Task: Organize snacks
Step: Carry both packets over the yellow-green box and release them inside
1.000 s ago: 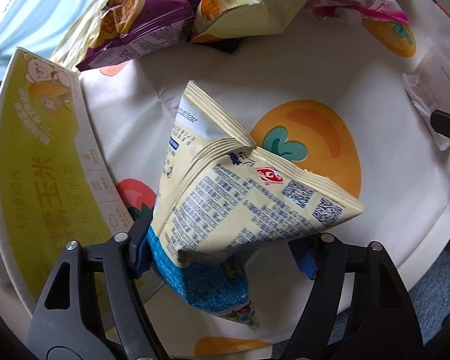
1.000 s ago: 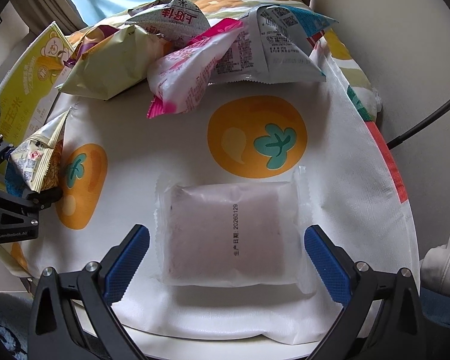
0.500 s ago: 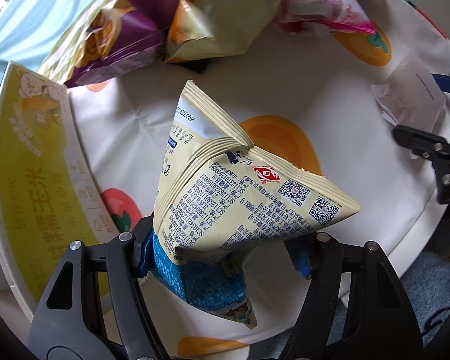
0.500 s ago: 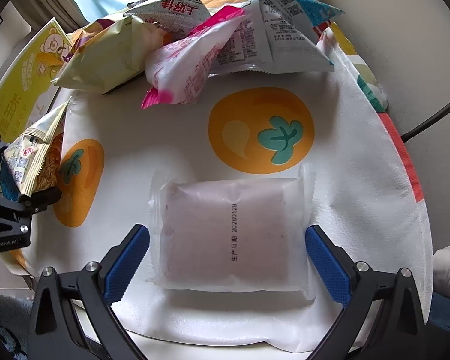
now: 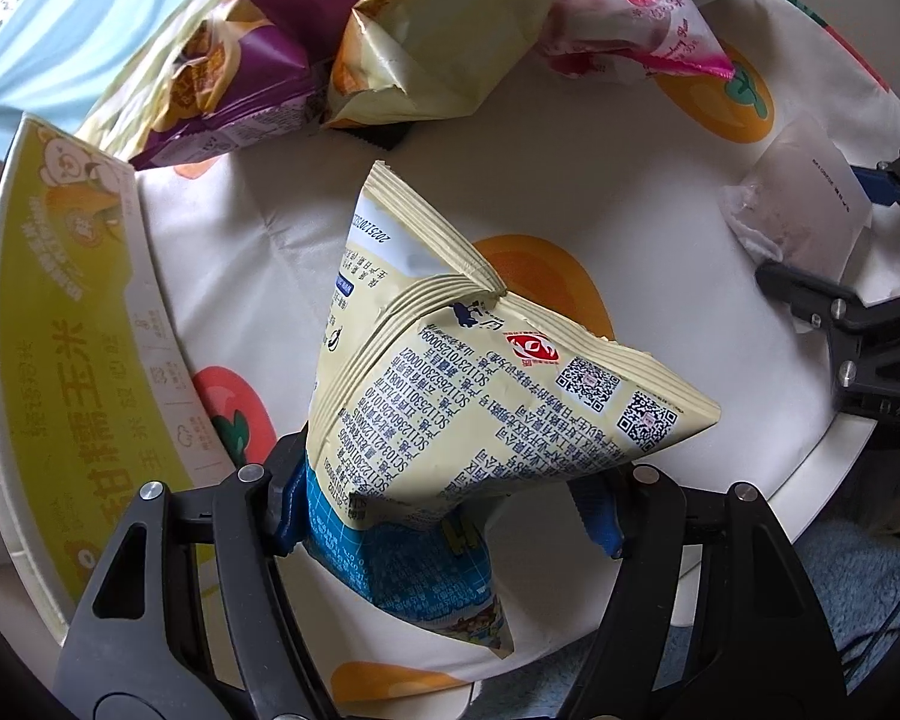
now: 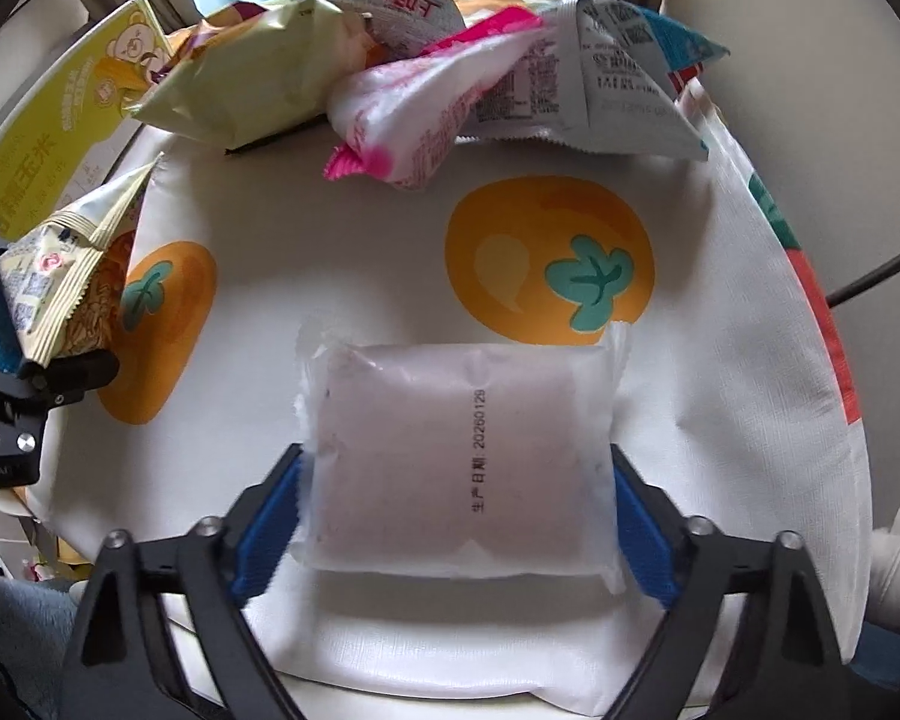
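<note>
In the left wrist view my left gripper (image 5: 444, 498) is shut on a cream and blue triangular snack bag (image 5: 486, 396), which it holds tilted above the fruit-print white cloth (image 5: 618, 192). That bag (image 6: 60, 294) also shows at the left edge of the right wrist view. My right gripper (image 6: 453, 498) is closing, its blue pads (image 6: 270, 504) meeting both side edges of a translucent pale pink packet (image 6: 450, 450) printed with a date. The left wrist view catches this packet (image 5: 798, 210) at far right between the right gripper's fingers.
Several snack bags are heaped at the cloth's far side: a purple one (image 5: 240, 90), a pale yellow one (image 6: 252, 78), a pink and white one (image 6: 426, 114) and a grey one (image 6: 618, 72). A yellow-green printed box (image 5: 60, 330) stands along the left. A black cable (image 6: 882, 276) runs at right.
The right gripper's fingers have come in from wide apart onto the sides of the pale pink packet. The left gripper still holds the cream bag, with little shift.
</note>
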{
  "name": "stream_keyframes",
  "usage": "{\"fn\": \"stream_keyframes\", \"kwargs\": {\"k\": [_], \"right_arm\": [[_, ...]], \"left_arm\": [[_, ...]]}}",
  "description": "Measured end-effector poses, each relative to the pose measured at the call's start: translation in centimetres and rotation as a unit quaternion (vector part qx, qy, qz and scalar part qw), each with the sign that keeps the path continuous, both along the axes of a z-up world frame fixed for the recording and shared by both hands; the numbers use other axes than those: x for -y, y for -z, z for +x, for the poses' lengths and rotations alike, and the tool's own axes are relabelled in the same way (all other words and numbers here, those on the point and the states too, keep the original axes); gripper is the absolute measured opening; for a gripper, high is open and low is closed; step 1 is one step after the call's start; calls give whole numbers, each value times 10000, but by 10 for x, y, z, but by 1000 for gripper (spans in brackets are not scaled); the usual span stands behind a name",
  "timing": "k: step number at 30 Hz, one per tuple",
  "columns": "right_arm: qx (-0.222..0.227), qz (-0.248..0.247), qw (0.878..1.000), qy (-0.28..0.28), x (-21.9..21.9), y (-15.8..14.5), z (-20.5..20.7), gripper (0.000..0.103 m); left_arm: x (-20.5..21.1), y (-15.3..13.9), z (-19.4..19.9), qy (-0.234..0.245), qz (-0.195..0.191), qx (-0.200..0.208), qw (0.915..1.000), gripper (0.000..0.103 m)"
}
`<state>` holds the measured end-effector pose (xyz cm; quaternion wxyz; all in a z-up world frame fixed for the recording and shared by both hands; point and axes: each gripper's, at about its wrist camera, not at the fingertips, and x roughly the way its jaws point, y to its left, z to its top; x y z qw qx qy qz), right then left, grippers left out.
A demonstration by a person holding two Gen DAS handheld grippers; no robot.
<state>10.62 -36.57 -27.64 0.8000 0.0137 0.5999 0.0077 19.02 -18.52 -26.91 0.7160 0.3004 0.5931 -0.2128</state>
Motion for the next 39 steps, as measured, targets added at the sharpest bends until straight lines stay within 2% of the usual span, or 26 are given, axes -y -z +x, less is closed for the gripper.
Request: {"fn": "stream_keyframes", "kwargs": {"k": [3, 7, 13, 17, 24, 28, 32, 39], "right_arm": [[97, 85, 9999, 62, 3, -5, -2, 72], [188, 91, 9997, 130, 4, -13, -6, 71], [517, 132, 9985, 129, 7, -49, -10, 70], [760, 143, 9970, 31, 8, -78, -9, 71], [1116, 389, 9910, -622, -7, -136, 8, 70], [1401, 671, 9803, -1216, -29, -166, 21, 71], [1694, 848, 9673, -1690, -63, -189, 27, 71], [1899, 1149, 9519, -2111, -128, -207, 48, 71]], "left_arm": [[3, -9, -6, -50, -73, 58, 9999, 66], [3, -23, -8, -97, -169, 204, 9996, 66], [0, -57, -12, -268, -452, 463, 9975, 66], [-5, -94, -14, -531, -779, 712, 9930, 66], [-27, -168, -19, -1096, -1041, 1566, 9760, 66], [-56, -201, -18, -1552, -1032, 1956, 9628, 66], [-92, -215, -9, -1817, -916, 2298, 9517, 66], [-168, -216, 10, -2242, -902, 2397, 9403, 66]]}}
